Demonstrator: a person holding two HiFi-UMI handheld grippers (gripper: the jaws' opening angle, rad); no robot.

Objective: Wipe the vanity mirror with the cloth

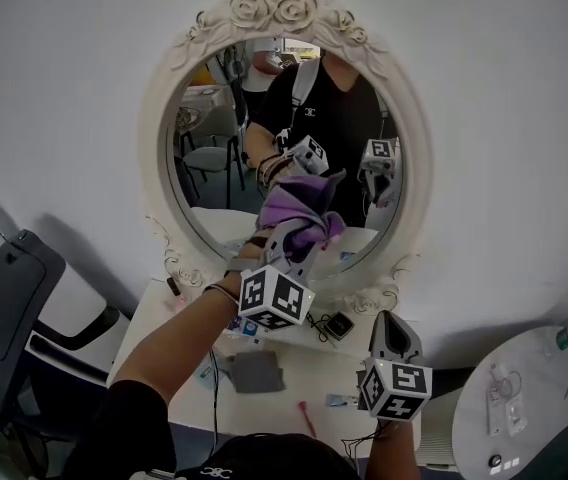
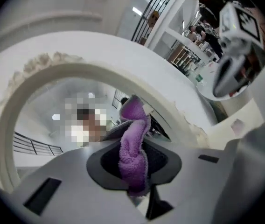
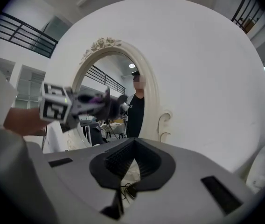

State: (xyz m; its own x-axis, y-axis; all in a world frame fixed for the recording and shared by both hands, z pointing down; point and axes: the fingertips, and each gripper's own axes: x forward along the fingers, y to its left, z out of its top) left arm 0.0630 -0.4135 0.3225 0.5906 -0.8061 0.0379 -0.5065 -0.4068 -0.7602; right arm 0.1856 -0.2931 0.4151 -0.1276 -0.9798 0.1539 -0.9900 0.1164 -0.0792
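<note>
Our left gripper (image 2: 133, 169) clamps the soft, light cloth (image 2: 135, 129) mid-bunch between its jaws (ends flop); right gripper (image 3: 125, 169) closed, empty.

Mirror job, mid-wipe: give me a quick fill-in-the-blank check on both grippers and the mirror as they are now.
1. The left gripper pinches a ____ cloth.
2. The right gripper has its jaws together and holds ____.
3. The carved frame of the mirror is ____ in colour.

Missing words: purple; nothing; white.
</note>
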